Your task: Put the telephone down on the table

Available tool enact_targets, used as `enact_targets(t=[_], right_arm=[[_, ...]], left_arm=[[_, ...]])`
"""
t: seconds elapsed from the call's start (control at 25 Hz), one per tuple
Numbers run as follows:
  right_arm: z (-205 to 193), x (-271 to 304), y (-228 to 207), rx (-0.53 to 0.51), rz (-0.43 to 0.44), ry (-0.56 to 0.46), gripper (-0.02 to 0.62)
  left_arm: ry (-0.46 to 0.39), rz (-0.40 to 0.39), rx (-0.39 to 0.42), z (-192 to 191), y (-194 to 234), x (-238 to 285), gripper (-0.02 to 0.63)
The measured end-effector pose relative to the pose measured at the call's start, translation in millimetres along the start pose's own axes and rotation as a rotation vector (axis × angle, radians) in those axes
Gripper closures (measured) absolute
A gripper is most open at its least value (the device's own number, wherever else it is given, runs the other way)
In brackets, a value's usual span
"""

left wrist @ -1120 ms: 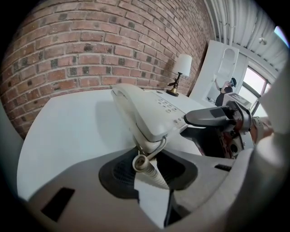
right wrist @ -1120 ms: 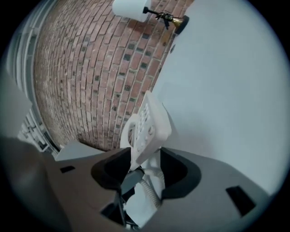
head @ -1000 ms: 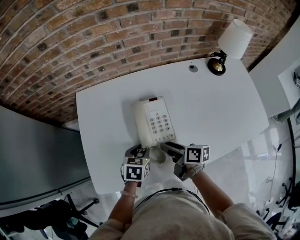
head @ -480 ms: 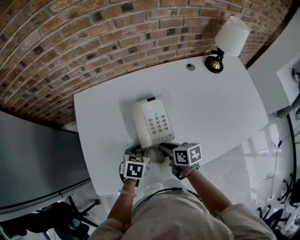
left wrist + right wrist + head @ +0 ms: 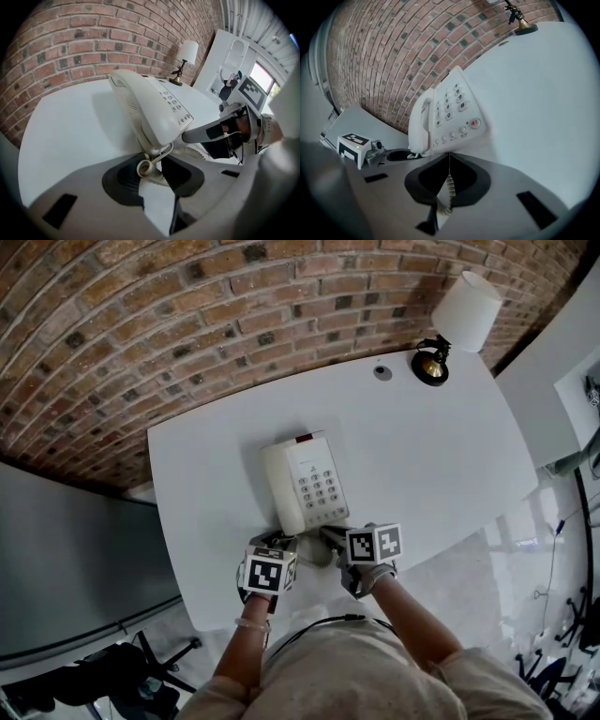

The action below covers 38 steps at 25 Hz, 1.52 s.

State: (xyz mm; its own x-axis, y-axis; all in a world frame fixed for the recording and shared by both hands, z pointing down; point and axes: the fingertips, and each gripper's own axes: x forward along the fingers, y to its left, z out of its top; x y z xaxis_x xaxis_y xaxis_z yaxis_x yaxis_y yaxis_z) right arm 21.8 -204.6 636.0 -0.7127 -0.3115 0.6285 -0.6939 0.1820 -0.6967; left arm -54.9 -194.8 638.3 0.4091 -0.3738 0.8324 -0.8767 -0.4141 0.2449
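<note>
As it finishes closing, right claw [image 5: 449,157] pinches cord [image 5: 450,186].

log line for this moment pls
telephone: on table | left claw: shut on coiled cord | right claw: just closed, coiled cord between

The telephone [image 5: 446,117] shows keys 0 and # (others blurred).
</note>
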Motion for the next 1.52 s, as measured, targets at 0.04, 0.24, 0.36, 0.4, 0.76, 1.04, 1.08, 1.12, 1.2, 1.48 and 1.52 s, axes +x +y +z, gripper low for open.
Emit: enact_targets(t=[0.04, 0.24, 0.36, 0.4, 0.76, 1.04, 1.08, 1.12, 1.2, 1.48, 1.52], right_arm=[[0.0, 0.4, -0.2, 0.005, 0.0, 0.002, 0.586], [-1.1, 1.9, -0.2, 0.015, -0.005, 0.011, 0.587], [-0.9, 2.3, 0.0, 0.014, -0.008, 0.013, 0.588], [-1.3, 2.2, -0.3, 0.015, -0.009, 0.015, 0.588], [-4.8, -6.1, -3.9, 0.002, -0.029, -0.015, 0.588], [4.6, -22.1, -0.5, -0.028, -0.022, -0.097, 0.589], [6.6, -24.5, 0.4, -0.042, -0.022, -0.109, 0.589], [9.0, -26.9, 1.6, -0.059, -0.024, -0.122, 0.589], [13.6, -31.5, 3.8, -0.094, -0.033, -0.144, 0.589], [31.6, -51.2, 11.3, -0.234, -0.085, -0.229, 0.591], [35.0, -54.7, 12.8, -0.25, -0.087, -0.248, 0.591]], left_arm=[[0.0, 0.0, 0.003, -0.1, -0.1, 0.1, 0.488], [-0.001, 0.019, 0.036, -0.8, -0.9, -0.8, 0.482], [0.008, 0.041, 0.064, -2.9, -1.3, -1.8, 0.479], [0.012, 0.043, 0.066, -4.5, -1.3, -1.7, 0.473], [-0.035, 0.078, 0.067, -6.5, 3.7, -15.2, 0.43], [-0.104, 0.094, 0.045, -1.0, 5.5, -30.6, 0.43], [-0.116, 0.1, 0.041, -0.1, 6.8, -32.5, 0.43], [-0.129, 0.106, 0.038, 1.2, 8.0, -34.8, 0.43], [-0.157, 0.117, 0.032, 4.8, 10.0, -40.2, 0.433], [-0.284, 0.2, -0.011, 19.6, 29.2, -66.8, 0.548], [-0.303, 0.212, -0.019, 22.0, 32.5, -71.3, 0.565]])
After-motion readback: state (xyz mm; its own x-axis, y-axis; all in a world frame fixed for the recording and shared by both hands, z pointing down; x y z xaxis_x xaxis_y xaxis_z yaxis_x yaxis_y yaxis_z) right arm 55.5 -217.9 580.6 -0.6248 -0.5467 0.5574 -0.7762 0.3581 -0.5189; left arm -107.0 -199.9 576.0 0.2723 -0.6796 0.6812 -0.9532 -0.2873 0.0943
